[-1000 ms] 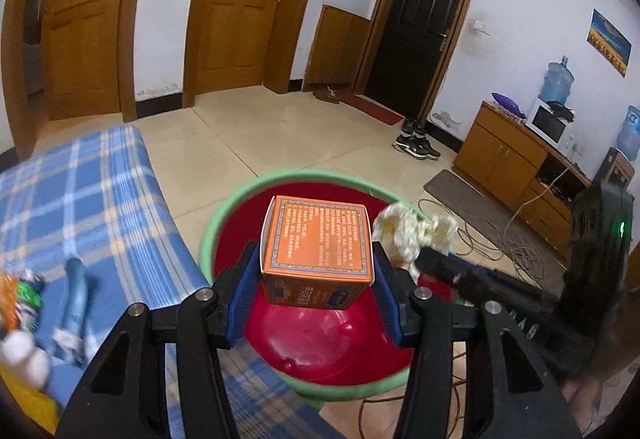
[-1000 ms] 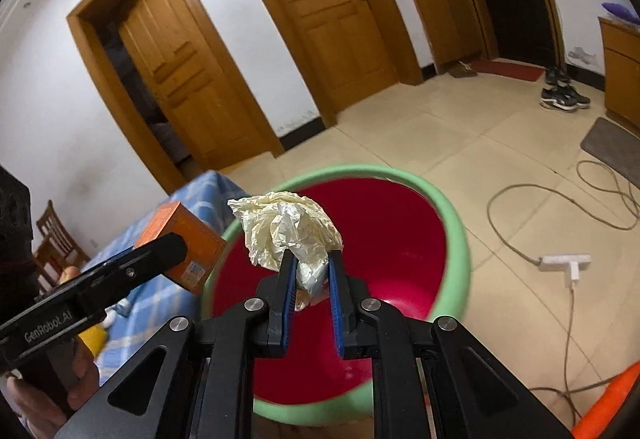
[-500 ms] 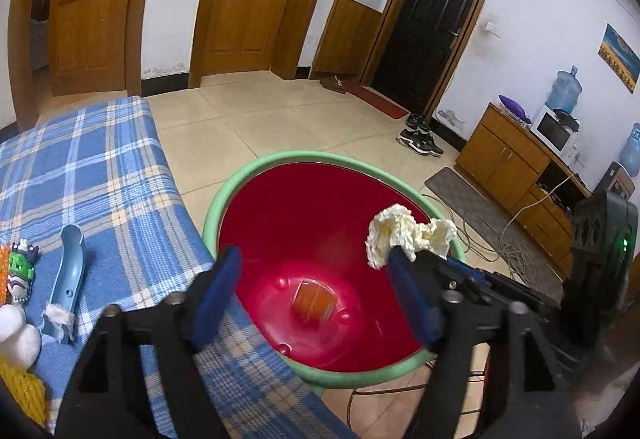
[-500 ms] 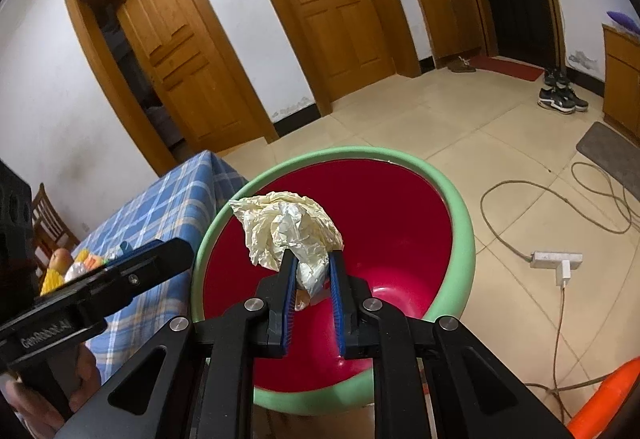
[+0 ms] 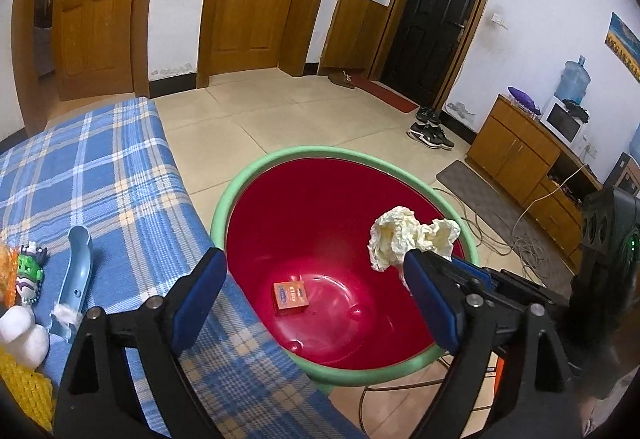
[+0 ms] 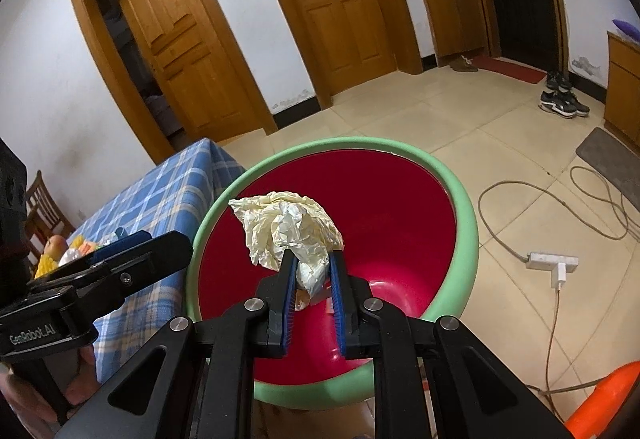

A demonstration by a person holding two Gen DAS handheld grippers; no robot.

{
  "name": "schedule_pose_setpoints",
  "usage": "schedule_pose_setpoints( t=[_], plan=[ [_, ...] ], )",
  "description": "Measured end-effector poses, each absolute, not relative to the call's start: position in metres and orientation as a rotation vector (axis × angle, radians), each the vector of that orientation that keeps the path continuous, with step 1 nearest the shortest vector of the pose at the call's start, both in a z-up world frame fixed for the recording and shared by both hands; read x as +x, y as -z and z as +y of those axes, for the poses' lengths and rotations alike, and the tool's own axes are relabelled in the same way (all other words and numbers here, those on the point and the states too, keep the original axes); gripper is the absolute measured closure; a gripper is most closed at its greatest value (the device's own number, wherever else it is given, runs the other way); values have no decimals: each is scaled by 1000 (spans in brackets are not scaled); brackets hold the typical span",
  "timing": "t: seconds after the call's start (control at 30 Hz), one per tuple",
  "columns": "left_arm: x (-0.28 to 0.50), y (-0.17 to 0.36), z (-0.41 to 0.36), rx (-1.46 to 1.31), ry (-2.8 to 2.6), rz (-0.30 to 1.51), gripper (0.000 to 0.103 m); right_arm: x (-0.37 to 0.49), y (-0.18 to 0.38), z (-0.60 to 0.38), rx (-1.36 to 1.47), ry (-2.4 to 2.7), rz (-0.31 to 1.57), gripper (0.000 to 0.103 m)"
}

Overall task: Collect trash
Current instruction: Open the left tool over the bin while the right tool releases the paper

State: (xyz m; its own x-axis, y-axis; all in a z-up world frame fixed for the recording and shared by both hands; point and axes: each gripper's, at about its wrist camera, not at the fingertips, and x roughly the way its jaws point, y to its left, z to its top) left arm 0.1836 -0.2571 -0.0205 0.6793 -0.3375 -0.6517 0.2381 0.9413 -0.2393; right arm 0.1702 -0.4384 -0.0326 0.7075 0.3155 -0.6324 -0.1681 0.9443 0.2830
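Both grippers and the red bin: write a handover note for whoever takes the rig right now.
Left gripper: open, empty, its jaws have just been opening above the red bin.
Right gripper: shut on the crumpled paper, held over the bin.
Done: orange box lies on the bin floor.
Left: release the paper into the bin. Then check the plaid-covered table beside it; a small white wad there may be trash, but that is a guess.

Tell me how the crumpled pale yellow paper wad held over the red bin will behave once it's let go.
The crumpled pale yellow paper wad looks light, so it would probably drop softly into the red plastic bin with the green rim. Its creases suggest it squashes easily; the right claw pinches it narrow. Unlikely to roll much.
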Motion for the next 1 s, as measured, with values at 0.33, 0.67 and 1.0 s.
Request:
schedule_pose_setpoints(
  t=[0.33, 0.67, 1.0],
  plan=[
    [185, 22, -258, -124, 324, 765, 14, 175, 38, -435, 187, -252, 761, 85],
    [184, 19, -260, -99, 326, 756, 14, 169, 28, -424, 69, -186, 684, 45],
    [184, 21, -258, -117, 319, 760, 14, 167, 26, -424, 96, -189, 698, 39]
  ],
)
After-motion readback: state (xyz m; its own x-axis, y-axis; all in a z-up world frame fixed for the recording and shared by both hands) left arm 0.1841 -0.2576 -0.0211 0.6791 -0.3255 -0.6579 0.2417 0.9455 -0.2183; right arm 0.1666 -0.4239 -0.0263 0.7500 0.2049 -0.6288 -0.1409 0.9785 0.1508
